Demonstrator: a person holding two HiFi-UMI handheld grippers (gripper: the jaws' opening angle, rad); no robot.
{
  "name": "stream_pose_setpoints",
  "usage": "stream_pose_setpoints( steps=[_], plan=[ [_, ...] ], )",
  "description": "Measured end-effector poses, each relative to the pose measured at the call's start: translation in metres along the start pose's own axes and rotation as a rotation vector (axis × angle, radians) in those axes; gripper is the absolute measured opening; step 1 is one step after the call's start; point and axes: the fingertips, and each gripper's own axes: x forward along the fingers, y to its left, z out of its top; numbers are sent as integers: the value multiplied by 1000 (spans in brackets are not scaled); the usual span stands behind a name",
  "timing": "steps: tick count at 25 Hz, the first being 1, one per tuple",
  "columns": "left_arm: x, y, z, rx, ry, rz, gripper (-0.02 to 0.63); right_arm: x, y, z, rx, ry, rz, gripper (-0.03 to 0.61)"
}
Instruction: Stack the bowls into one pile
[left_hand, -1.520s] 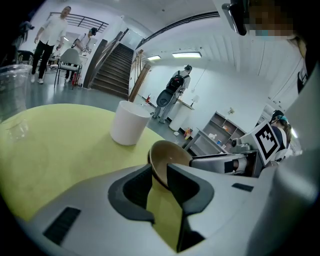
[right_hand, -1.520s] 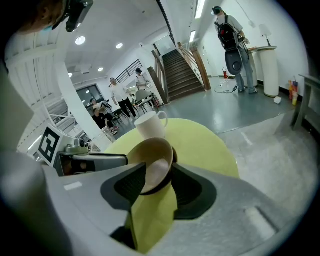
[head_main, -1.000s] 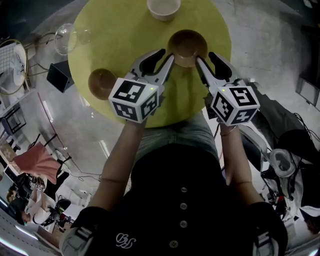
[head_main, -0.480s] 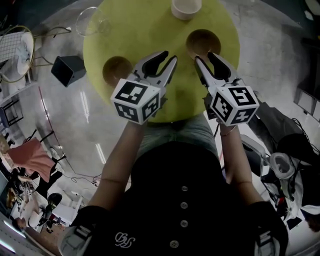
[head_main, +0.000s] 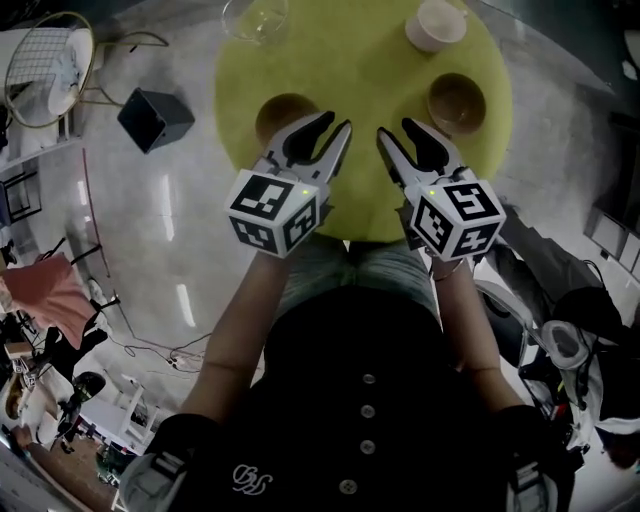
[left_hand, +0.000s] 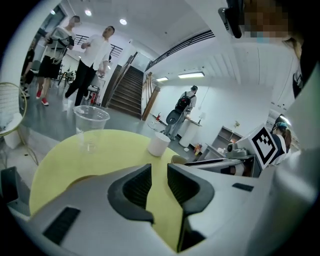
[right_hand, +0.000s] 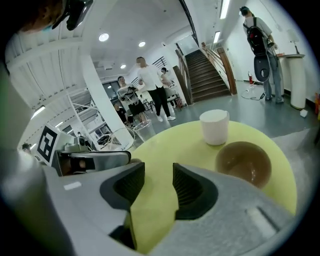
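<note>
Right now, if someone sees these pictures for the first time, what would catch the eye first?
The round yellow-green table stands out brightest. Over its near edge hang the left gripper and the right gripper, both open and empty. Two brown bowls sit apart on it: the left bowl and the right bowl.

Round yellow-green table (head_main: 365, 90) on a glossy grey floor (head_main: 150, 230); a black box (head_main: 155, 118) stands on the floor near it. Behind: white walls (left_hand: 220, 107), a dark staircase (left_hand: 127, 92), recessed ceiling lights (left_hand: 122, 21), a white column (right_hand: 97, 85).
</note>
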Motion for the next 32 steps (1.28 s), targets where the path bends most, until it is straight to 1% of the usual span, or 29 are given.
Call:
stream_pose_setpoints(
  steps=[5, 8, 13, 17, 20, 25, 28, 32],
  plan=[
    [-32, 31, 2, -38, -43, 70, 87, 22, 33, -4, -32, 36, 54, 164],
    [-49, 51, 0, -57, -61, 106, 87, 34, 47, -6, -42, 39, 59, 164],
    [-74, 80, -14, -102, -64, 170, 87, 53, 62, -9, -60, 57, 73, 164],
    [-83, 101, -33, -154, -51, 215, 87, 69, 64, -16, -64, 75, 74, 164],
    [-87, 109, -45, -196, -48, 230, 87, 75, 66, -23, -62, 92, 68, 164],
    [-84, 119, -62, -231, -33, 238, 87, 85, 60, -36, -49, 120, 62, 164],
    [-83, 125, -68, -240, -26, 230, 87, 91, 60, -44, -38, 136, 65, 164],
    [-78, 127, -69, -258, -44, 206, 87, 96, 59, -51, -21, 150, 68, 164]
  ],
)
